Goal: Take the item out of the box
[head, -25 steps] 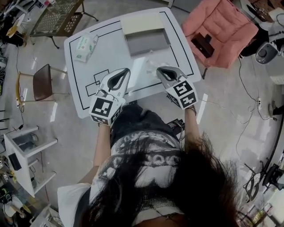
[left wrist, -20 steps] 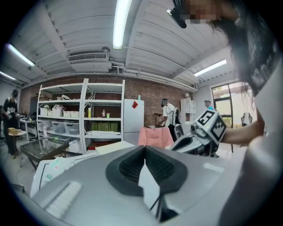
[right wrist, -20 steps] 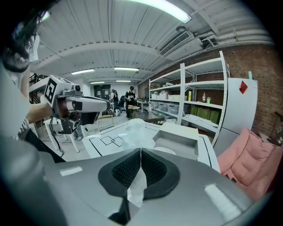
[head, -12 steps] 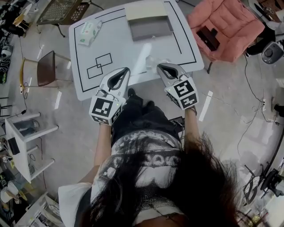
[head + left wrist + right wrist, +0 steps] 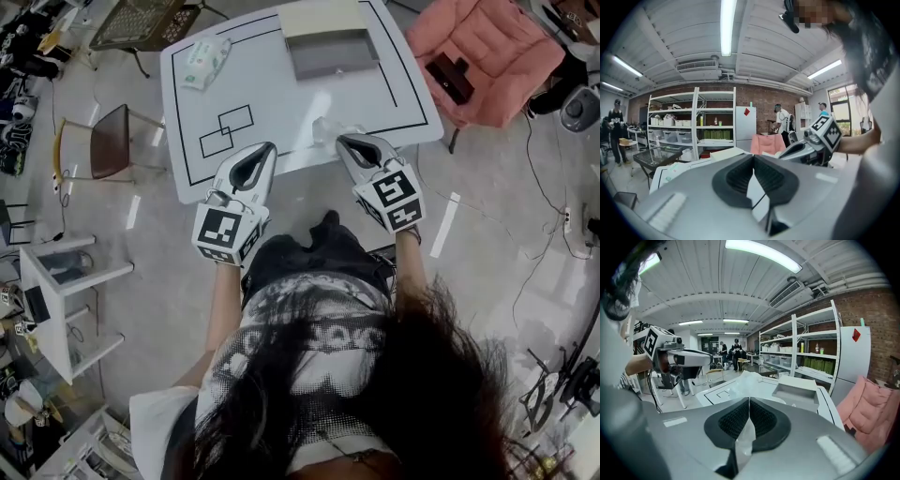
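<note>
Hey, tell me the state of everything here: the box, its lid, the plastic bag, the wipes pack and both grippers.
Box: open, looks empty.
Lid: off, lying behind the box.
Clear plastic bag: out of the box, pinched by one end.
Wipes pack: lying flat on the table.
Right gripper: shut on the clear plastic bag.
Left gripper: shut, apparently empty.

Two grippers — left gripper (image 5: 268, 148), right gripper (image 5: 341, 141) — one box (image 5: 333, 54), one bag (image 5: 327, 129), one table (image 5: 281, 105).
</note>
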A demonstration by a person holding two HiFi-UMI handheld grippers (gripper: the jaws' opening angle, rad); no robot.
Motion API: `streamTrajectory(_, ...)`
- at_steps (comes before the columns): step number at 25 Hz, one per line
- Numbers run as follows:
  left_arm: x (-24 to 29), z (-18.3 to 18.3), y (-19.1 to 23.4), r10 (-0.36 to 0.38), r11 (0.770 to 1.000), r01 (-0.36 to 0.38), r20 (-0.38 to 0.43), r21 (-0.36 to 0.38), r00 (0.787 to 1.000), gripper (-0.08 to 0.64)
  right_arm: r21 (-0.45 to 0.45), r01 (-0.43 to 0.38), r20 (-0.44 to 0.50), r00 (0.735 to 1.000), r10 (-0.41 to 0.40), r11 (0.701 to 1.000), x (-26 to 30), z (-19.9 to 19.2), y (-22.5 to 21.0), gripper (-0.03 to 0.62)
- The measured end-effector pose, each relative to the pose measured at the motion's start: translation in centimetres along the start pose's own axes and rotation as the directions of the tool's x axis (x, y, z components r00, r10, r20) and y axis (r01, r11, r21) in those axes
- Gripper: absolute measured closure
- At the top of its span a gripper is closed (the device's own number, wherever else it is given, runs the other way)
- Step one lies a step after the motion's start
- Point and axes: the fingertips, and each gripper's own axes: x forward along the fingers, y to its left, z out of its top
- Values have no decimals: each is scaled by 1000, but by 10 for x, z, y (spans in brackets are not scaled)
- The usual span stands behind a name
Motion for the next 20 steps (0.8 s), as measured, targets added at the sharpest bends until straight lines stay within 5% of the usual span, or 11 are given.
streamTrajectory(20,-125,-37,44,-36,999,36,19,-9,999,560,42,34,37,999,-35,999,15,24,127,581)
